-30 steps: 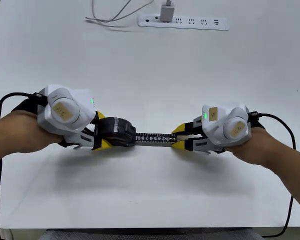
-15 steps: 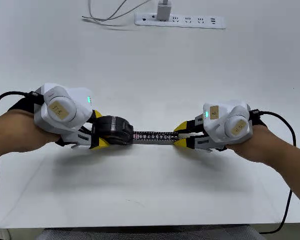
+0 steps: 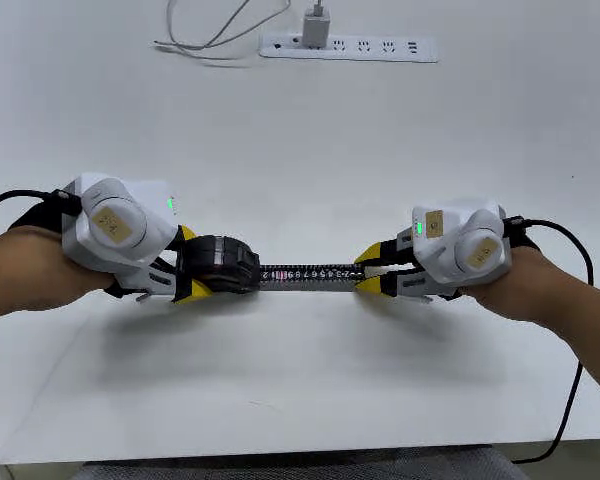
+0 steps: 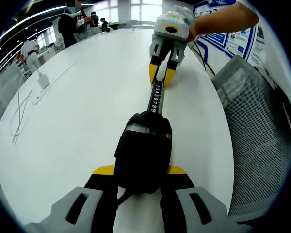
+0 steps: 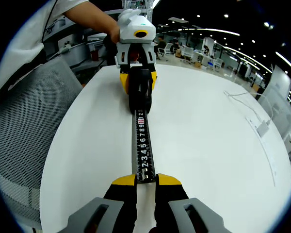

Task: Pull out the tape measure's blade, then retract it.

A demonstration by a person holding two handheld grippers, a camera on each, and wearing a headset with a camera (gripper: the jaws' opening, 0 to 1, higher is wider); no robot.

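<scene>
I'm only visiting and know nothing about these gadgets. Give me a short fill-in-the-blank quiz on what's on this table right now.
The left gripper is shut on the tape measure, whose case is coloured ____.
The right gripper pinches the end of the blade, which is printed with ____.
The tips of both grippers' jaws are coloured ____.
At the far side of the table lies a power strip coloured ____.
Missing words: black; numbers; yellow; white.
</scene>
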